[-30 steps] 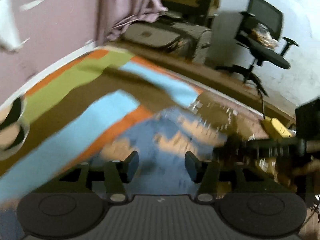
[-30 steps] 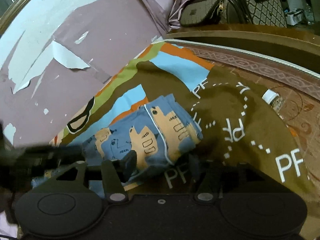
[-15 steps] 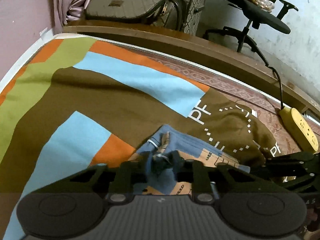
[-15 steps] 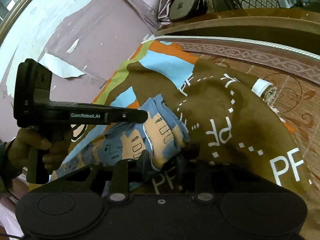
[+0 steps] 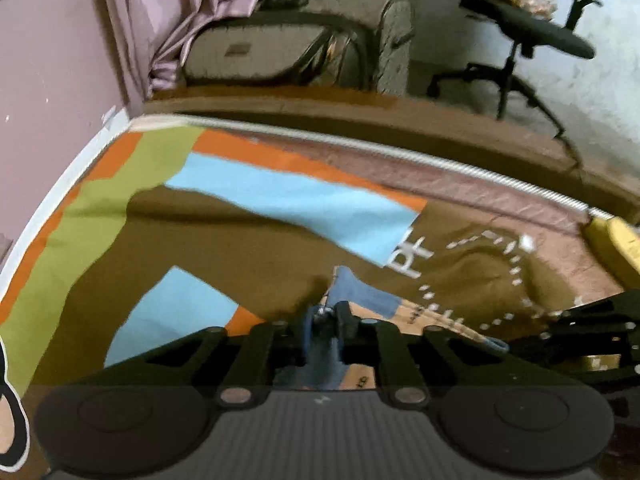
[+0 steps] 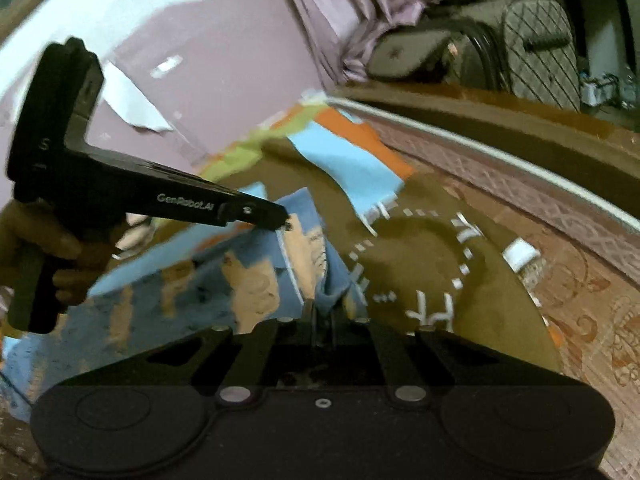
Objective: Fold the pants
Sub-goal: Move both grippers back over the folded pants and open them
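L gripper (image 5: 326, 314): jaws nearly together, just been re-opening a hair after closing; pinched on a bunched blue corner of the pants (image 5: 362, 298), cloth wadded up betw. the pads.
R gripper (image 6: 322, 312): jaws just been closing, now nearly together; clamped on a thin blue fold of the same pants, cloth runs straight into the pads.
Pants loc: blue w/ tan cartoon print, lying on the brown/blue/orange bedsheet (image 5: 200, 248), part lifted, stretched betw. the two grippers; rest trails off toward lower left in R view.
Risk 1: L grip looks lumpy – only a small wad caught, prob. more than one layer. Judgement: a hard pull could slip it out or drag a wrong layer, fold goes crooked.
Risk 2: R grip sits right at the edge; thin bite, may peel off if the hands pull apart too far.
Risk 3: sheet is loose & wrinkled under the pants; can't tell if either jaw also caught sheet. If so, sheet lifts w/ the pants.
Risk 4: grippers close together, could knock each other on a crossing move.
Around: yellow power strip (image 5: 616, 240) at mattress edge, right; small white-capped item (image 6: 520, 254) on bed near the pants – could get swept.
Further off: grey bags (image 5: 296, 52), office chair (image 5: 532, 28), curtain (image 5: 160, 20) – beyond the bed, not in the way.
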### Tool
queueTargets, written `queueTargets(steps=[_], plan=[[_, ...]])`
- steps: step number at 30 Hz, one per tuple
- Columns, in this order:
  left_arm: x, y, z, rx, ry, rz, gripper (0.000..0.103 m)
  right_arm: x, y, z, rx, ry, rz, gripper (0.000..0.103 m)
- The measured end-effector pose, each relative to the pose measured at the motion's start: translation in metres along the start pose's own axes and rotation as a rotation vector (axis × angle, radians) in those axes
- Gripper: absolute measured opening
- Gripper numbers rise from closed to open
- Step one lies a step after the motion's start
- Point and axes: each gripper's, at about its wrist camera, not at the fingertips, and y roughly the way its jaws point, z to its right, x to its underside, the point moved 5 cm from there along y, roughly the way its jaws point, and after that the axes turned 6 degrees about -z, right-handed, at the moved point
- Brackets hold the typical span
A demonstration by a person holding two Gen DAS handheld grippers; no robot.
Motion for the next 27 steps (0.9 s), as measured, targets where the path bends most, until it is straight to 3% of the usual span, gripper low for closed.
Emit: queueTargets(steps=[2,3,4,5,6,8,11,14,18,20,24,27], plan=[[0.003,0.002,-0.003,-0.022,-0.019,0.024,0.041,0.0,-0.001,-0.002,0.008,-0.027,0.009,0.017],[0.005,-0.003,-0.006,-0.027,-0.039,0.05,0.044,0.0,-0.003,-0.005,0.016,-0.055,0.017,0.02],[0.007,-0.009,-0.009,-0.019,-0.053,0.075,0.045,0.0,-0.005,-0.009,0.036,-0.097,0.031,0.033],[0.011,-0.019,-0.013,-0.005,-0.067,0.104,0.049,-0.001,-0.008,-0.013,0.068,-0.141,0.051,0.056],[0.016,-0.029,-0.018,-0.003,-0.077,0.129,0.055,-0.002,-0.012,-0.017,0.09,-0.199,0.078,0.065],[0.03,-0.051,-0.029,-0.035,-0.089,0.164,0.073,-0.007,-0.016,-0.026,0.119,-0.314,0.127,0.072],[0.067,-0.087,-0.046,-0.117,-0.068,0.178,0.077,-0.021,-0.009,-0.045,0.123,-0.47,0.148,0.073],[0.112,-0.116,-0.063,-0.188,-0.074,0.138,0.077,-0.032,0.008,-0.077,0.028,-0.591,0.115,0.069],[0.181,-0.136,-0.087,-0.173,-0.209,0.052,0.076,-0.033,0.039,-0.123,-0.142,-0.688,0.0,0.053],[0.208,-0.134,-0.1,-0.165,-0.279,0.031,0.076,-0.029,0.056,-0.137,-0.173,-0.71,-0.058,0.05],[0.251,-0.118,-0.126,-0.227,-0.341,-0.011,0.075,-0.028,0.087,-0.131,-0.068,-0.717,-0.099,0.05],[0.267,-0.13,-0.144,-0.247,-0.382,0.026,0.075,-0.039,0.089,-0.113,0.016,-0.627,-0.065,0.055]])
